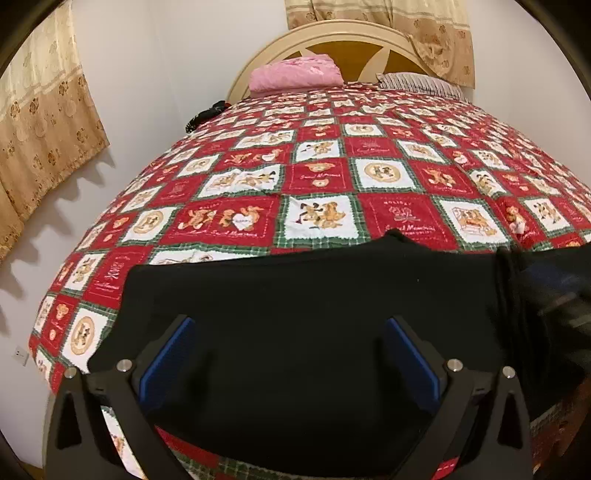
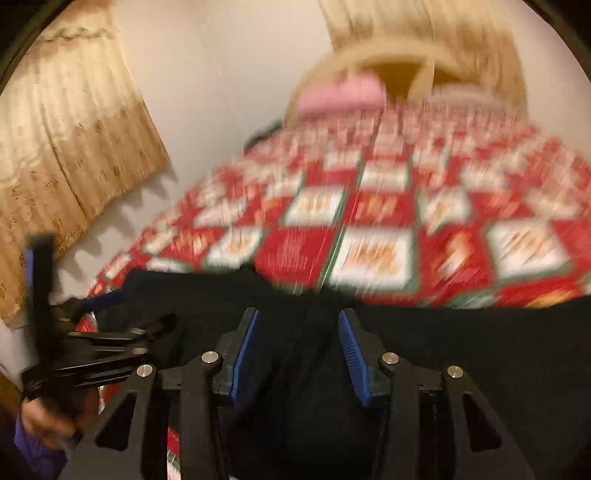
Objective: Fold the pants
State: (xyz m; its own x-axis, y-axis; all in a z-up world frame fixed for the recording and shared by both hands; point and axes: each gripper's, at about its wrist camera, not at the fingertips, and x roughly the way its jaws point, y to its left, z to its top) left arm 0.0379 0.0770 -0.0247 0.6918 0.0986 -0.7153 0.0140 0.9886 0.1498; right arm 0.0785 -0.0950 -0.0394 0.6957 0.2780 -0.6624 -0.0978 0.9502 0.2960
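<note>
Black pants (image 1: 295, 314): dark fabric lying flat on the near end of the bed, spread across its width, with the far edge running roughly straight and a bunched, doubled-up portion toward the right side. No crease lines can be read in the dark cloth.

Left gripper (image 1: 288, 343): above the pants, jaws spread wide, blue pads (image 1: 166, 358) clear of the fabric, nothing pinched.

Right gripper (image 2: 297, 350): over the pants, beside the bunched portion; jaws partly spread, with nothing visibly clamped between them, though this view is blurred. Its blue pads (image 2: 243, 354) stand either side of a dark ridge of cloth.

Step in hand, judged: taking hold of an edge for the next fold. To do it well, each set of jaws should pinch every layer at matching points along one edge, then lift and carry together so the fold lands square.

Bedspread (image 1: 321, 173): red, white and green patchwork with bear motifs, under and beyond the pants.

Pink pillow (image 1: 295, 74): at the far end from the pants, against the cream headboard (image 1: 332, 33); striped pillow (image 1: 421, 83) beside it.

Curtains (image 1: 44, 122): beige, patterned, on the white wall left of the pants; a second set behind the headboard.
</note>
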